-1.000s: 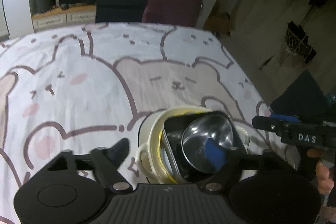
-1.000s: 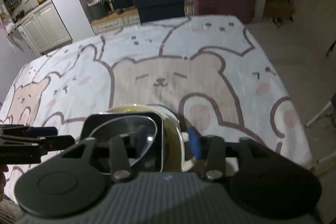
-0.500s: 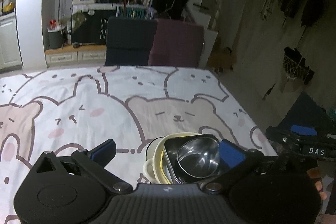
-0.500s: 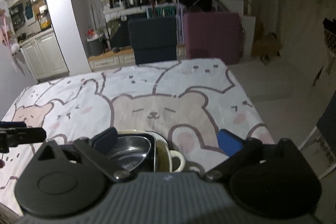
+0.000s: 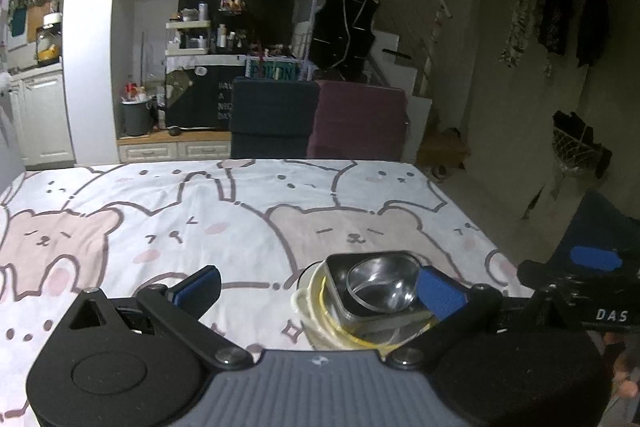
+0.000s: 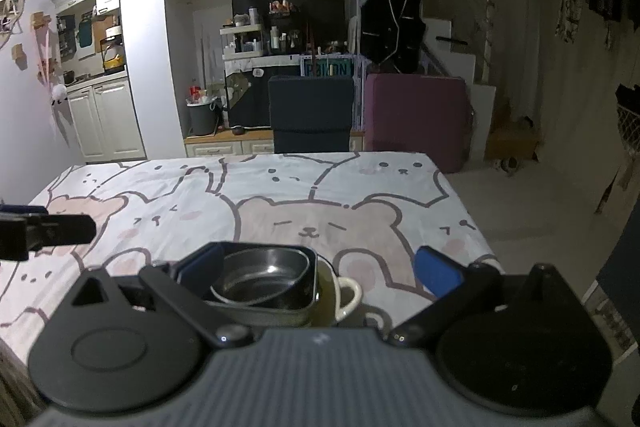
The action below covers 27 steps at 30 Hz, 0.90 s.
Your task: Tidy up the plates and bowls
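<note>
A stack of dishes stands on the bear-print cloth near the table's front right. A cream pot with handles (image 5: 304, 301) (image 6: 346, 297) holds a dark square metal tray (image 5: 340, 287) (image 6: 272, 307), and a round steel bowl (image 5: 380, 289) (image 6: 256, 283) lies inside the tray. My left gripper (image 5: 320, 291) is open, its right blue pad in front of the stack's right side, nothing held. My right gripper (image 6: 320, 273) is open too, its left pad in front of the tray's left edge. Each gripper shows at the edge of the other's view.
The bear-print tablecloth (image 5: 160, 219) (image 6: 360, 195) covers the table, which ends at the right with floor beyond. A dark blue chair back (image 5: 272, 123) and a maroon one (image 5: 360, 127) stand at the far edge. Kitchen cabinets and shelves fill the background.
Both grippers opened wide, let go of the stack, and pulled back and upward. The view tilted up, so more of the room shows. The stack stayed in place.
</note>
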Each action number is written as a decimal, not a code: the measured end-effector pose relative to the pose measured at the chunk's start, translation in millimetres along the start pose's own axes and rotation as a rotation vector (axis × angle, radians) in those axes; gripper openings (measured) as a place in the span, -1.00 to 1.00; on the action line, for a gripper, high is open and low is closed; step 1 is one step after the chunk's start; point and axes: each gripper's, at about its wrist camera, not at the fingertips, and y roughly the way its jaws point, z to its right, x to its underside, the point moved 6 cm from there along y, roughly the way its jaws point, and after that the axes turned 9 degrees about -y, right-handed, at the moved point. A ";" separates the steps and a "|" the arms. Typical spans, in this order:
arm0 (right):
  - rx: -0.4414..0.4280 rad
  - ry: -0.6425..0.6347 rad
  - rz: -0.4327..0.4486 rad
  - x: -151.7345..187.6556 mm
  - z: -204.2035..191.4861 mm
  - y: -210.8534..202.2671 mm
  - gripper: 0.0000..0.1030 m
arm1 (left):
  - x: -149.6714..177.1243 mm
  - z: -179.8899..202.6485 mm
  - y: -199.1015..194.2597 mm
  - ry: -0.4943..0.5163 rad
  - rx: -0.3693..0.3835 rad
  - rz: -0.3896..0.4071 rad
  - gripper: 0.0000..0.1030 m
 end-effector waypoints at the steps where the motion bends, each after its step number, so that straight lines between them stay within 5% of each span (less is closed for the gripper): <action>1: 0.000 -0.001 0.001 3.5 -0.1 -2.5 0.99 | 4.4 -0.4 -3.0 0.005 -0.006 0.004 1.00; 27: -0.010 -0.009 -0.013 48.7 -1.4 -38.8 0.99 | 73.9 2.8 -28.0 0.103 -0.027 0.009 1.00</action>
